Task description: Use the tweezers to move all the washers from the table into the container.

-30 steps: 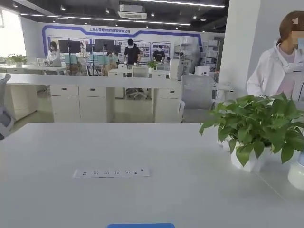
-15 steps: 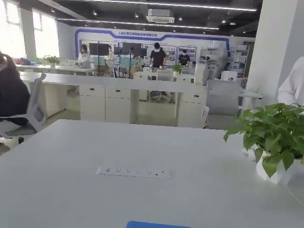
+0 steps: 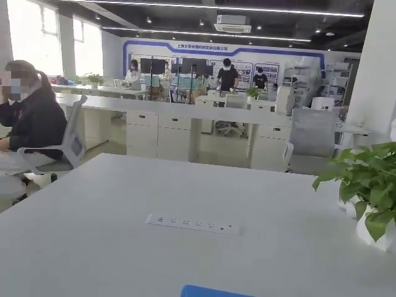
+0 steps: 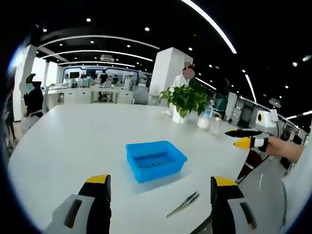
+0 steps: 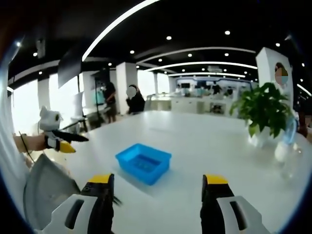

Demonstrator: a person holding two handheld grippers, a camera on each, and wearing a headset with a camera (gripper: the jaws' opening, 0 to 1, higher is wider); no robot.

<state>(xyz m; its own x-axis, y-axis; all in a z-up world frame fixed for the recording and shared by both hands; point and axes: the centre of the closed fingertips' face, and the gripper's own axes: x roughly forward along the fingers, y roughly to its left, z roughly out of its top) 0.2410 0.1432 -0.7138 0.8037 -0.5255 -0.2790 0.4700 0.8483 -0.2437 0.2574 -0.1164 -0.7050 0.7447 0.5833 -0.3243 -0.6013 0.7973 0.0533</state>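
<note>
Tweezers (image 4: 183, 204) flat on the white table (image 4: 73, 146), unheld, both grippers raised.

Along the left gripper (image 4: 160, 180), jaws spread wide and empty: tweezers nearest, at 5 o'clock from the blue container (image 4: 156, 161), probably parked within reach for a pickup. Inside the container, a row of small rings, apparently washers (image 4: 151, 164). Farther off at 3 o'clock, the right gripper (image 4: 231, 137), in the air near the table's edge, jaws wide apart in its own view. From the head view, aimed high: container rim at 6 o'clock, then power strip (image 3: 193, 224), potted plant (image 3: 368, 185) at 3 o'clock.
</note>
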